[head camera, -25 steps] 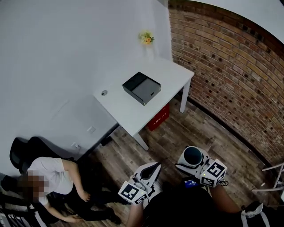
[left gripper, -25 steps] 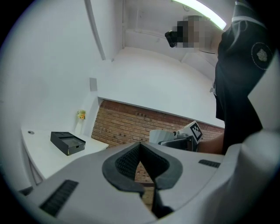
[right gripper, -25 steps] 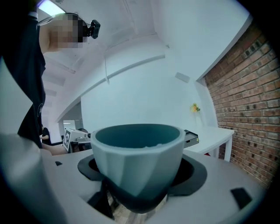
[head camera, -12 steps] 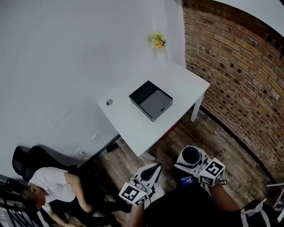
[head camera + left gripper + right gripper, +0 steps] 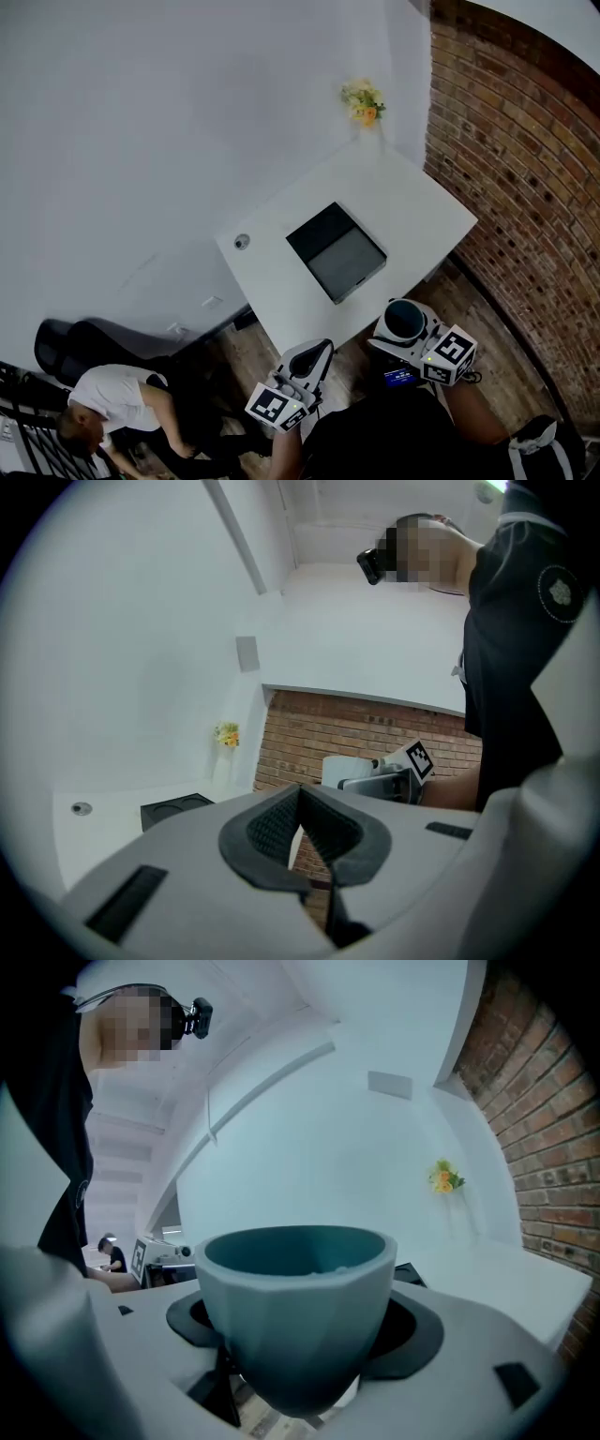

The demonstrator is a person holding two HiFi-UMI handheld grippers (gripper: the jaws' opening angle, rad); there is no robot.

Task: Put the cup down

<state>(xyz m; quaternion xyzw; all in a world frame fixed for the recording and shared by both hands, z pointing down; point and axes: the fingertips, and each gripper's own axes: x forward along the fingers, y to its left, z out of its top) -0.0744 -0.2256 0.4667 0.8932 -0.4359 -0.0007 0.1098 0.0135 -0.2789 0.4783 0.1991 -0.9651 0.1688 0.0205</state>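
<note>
In the head view, a teal, glazed-looking cup (image 5: pixel 406 321) with a round open mouth is being held in the right hand-held gripper (image 5: pixel 403 341), just off the near edge of a white, smooth rectangular worktop (image 5: pixel 412 202) and above a floor of wooden planks (image 5: pixel 483 305). Nothing of the task is being shown as done: the cup is not yet resting on any surface, so it is judged that bringing it over the worktop, lowering it and letting go are all left. A black, shallow square box with a grey inside (image 5: pixel 337 251) is being carried by the worktop near its middle, a small round metal-looking disc (image 5: pixel 243 241) nearer the wall, and a small bunch of yellow flowers (image 5: pixel 363 99) at the far corner beside a rough red brick wall (image 5: pixel 525 169). The left hand-held gripper (image 5: pixel 314 354) is being held low beside the right one. In the left gripper view, its dark ribbed pads (image 5: pixel 272 827) are being pressed together at their tips, with nothing between them. In the right gripper view, the cup is being gripped upright between widely parted jaws, black pads (image 5: pixel 417 1321) pressing on either side; its thick rim is smooth, and its faceted body tapers to a narrow base.
</note>
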